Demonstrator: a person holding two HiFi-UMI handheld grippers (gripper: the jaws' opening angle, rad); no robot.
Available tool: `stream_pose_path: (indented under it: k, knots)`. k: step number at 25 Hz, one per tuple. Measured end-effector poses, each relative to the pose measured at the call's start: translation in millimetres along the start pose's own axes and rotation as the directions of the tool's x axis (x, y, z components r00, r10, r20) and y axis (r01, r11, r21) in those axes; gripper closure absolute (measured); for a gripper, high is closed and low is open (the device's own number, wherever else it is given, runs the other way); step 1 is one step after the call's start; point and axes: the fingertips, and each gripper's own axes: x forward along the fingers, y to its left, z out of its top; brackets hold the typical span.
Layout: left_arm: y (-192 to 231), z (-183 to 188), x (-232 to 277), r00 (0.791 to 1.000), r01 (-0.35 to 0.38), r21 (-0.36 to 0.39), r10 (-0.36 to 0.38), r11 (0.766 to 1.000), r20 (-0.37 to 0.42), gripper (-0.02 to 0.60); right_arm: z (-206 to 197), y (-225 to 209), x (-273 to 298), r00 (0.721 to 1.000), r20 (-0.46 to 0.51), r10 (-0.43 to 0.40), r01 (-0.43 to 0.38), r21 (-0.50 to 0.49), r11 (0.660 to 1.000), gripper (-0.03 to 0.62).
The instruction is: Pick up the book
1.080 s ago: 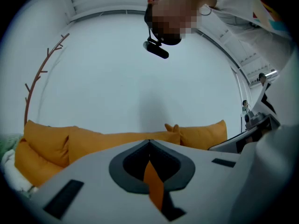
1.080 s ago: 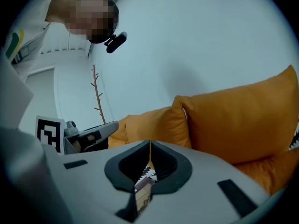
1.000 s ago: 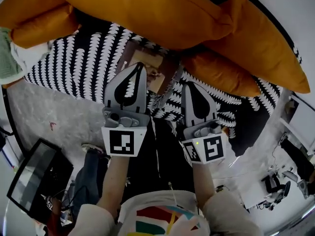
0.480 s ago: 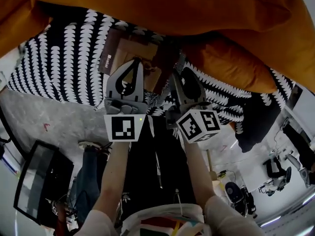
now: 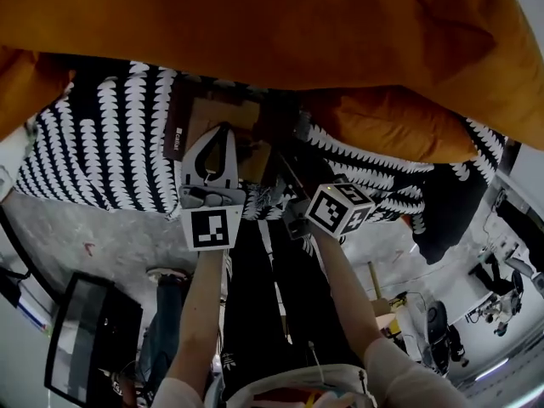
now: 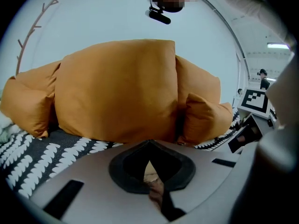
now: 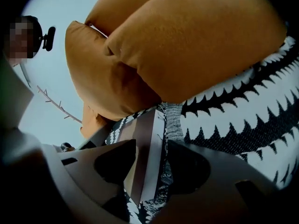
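Right gripper view first: what stands between the jaws of the right hand-held gripper (image 7: 152,146)?

– The book (image 7: 145,129), by one edge. The jaws have just been opening and stand wide apart, one on each side of this edge. Beside the right-hand jaw a strip of the bed cover (image 7: 233,111) shows between book and jaw, so the pads do not press yet.

– And the left hand-held gripper (image 5: 224,131)?

– Its jaws are together, with nothing in them. In the head view it lies over the book, with its tips toward the orange pillow (image 5: 272,32) beyond. Whether it touches the book, I cannot tell.

– Why one closed and one wide?

– My judgement: the book lies flat on the soft bed cover, so only an edge gives a hold. The closed one may steady the book from above while the other comes around the edge. The next move asks to close on that edge without catching the cloth.
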Motion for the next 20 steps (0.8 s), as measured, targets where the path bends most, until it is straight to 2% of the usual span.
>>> stream_pose_path:
  k: [5, 10, 15, 20]
  knots:
    - [3.2, -16.6, 5.8, 0.999, 0.009, 0.022, -0.008, 1.0, -0.042, 0.588, -0.5, -9.2, 10.1, 1.0, -0.026, 0.008, -0.007, 0.048, 0.999, 0.395]
    - [0.0, -29.6, 11.6, 0.996, 0.028, 0.07, -0.023, 0.997, -0.081, 0.588, -2.1, -2.7, 13.1, 0.993, -0.086, 0.085, -0.079, 0.069, 0.995, 0.395]
    - [5.9, -29.7, 13.1, 0.997, 0.015, 0.016, -0.014, 1.0, -0.072, 0.588, -4.2, -6.5, 24.3, 0.988, -0.13, 0.081, -0.075, 0.052, 0.996, 0.395]
    - [-1.9, -34.3, 13.9, 0.995, 0.052, 0.064, -0.046, 0.997, -0.092, 0.586, -4.8, -6.2, 25.5, 0.984, -0.144, 0.102, -0.093, 0.072, 0.993, 0.395]
